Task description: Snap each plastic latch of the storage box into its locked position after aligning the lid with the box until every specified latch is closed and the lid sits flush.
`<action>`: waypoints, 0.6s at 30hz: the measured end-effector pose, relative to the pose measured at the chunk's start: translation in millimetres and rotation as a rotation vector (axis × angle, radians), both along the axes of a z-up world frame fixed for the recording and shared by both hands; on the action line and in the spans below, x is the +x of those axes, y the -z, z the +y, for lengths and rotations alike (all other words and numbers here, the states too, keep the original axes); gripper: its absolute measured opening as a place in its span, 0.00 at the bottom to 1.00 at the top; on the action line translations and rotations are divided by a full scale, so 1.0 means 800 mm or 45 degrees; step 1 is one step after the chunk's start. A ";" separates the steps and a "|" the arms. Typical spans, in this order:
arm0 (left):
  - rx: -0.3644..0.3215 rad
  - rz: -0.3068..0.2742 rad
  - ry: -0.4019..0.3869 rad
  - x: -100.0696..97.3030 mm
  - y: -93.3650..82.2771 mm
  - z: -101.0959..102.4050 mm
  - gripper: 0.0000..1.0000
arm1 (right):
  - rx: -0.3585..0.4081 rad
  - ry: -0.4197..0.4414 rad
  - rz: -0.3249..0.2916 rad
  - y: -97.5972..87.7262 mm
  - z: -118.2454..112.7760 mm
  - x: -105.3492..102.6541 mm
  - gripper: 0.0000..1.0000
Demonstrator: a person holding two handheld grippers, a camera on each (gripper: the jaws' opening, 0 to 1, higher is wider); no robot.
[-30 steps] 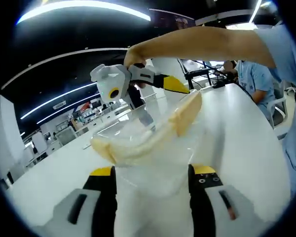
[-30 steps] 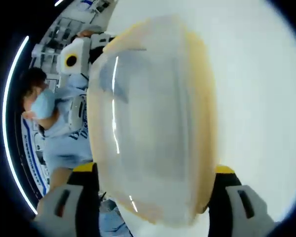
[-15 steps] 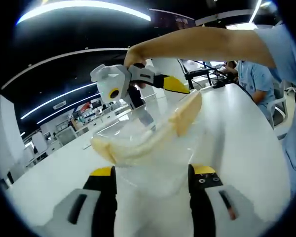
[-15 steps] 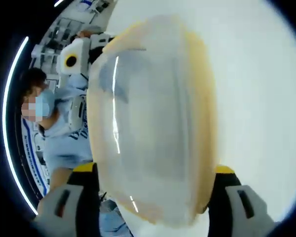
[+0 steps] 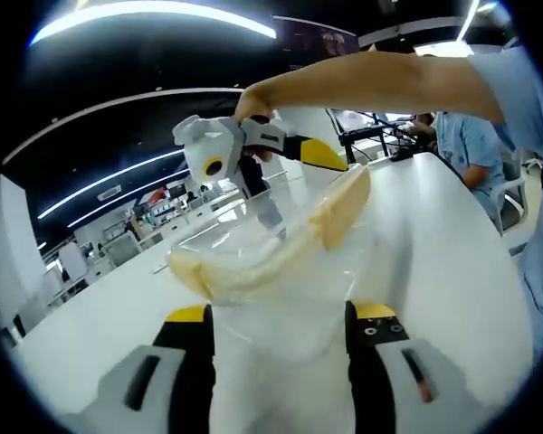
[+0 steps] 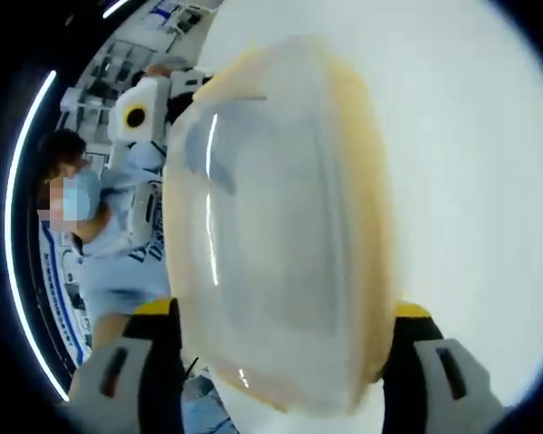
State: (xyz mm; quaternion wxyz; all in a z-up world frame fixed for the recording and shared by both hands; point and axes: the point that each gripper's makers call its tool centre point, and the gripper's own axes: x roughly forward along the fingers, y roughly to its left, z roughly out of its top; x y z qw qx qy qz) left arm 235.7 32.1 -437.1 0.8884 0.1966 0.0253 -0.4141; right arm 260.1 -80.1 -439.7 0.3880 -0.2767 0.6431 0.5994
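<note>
L gripper (image 5: 279, 318) view: clear box (image 5: 271, 262) w/ pale yellow rim sits between the jaws, close to the cam, over the white table (image 5: 452, 235). Jaws stand either side of the box body, apparently touching it, so it looks clamped on the box. One yellow latch (image 5: 341, 206) sticks up at the upper right of the rim, tilted outward, not folded down. Another yellow bit at the left rim, blurred, can't tell if latched. R gripper (image 5: 253, 149) comes in above the box, held by a hand (image 5: 252, 104) w/ a bare forearm reaching in from the right; its yellow-tipped end points down toward the raised latch, just beside it; contact can't be told. Person in light blue seated at far right bkgd.

R gripper (image 6: 281, 362) view: lid (image 6: 281, 235), translucent w/ yellow edge, seen very close and blurred, between the jaws. Jaws spread wide at either side of it; whether they pinch it can't be told. L gripper's body at upper left, beyond the lid
</note>
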 end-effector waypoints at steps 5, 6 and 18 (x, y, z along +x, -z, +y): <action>-0.002 0.004 0.000 0.000 0.000 0.000 0.57 | -0.036 0.063 -0.011 0.002 -0.005 -0.003 0.94; -0.002 0.004 0.000 0.000 0.001 0.000 0.57 | -0.033 0.071 -0.007 0.001 -0.005 -0.005 0.93; -0.004 0.005 0.001 0.001 0.001 0.000 0.57 | 0.055 0.026 -0.211 -0.005 0.004 0.006 1.00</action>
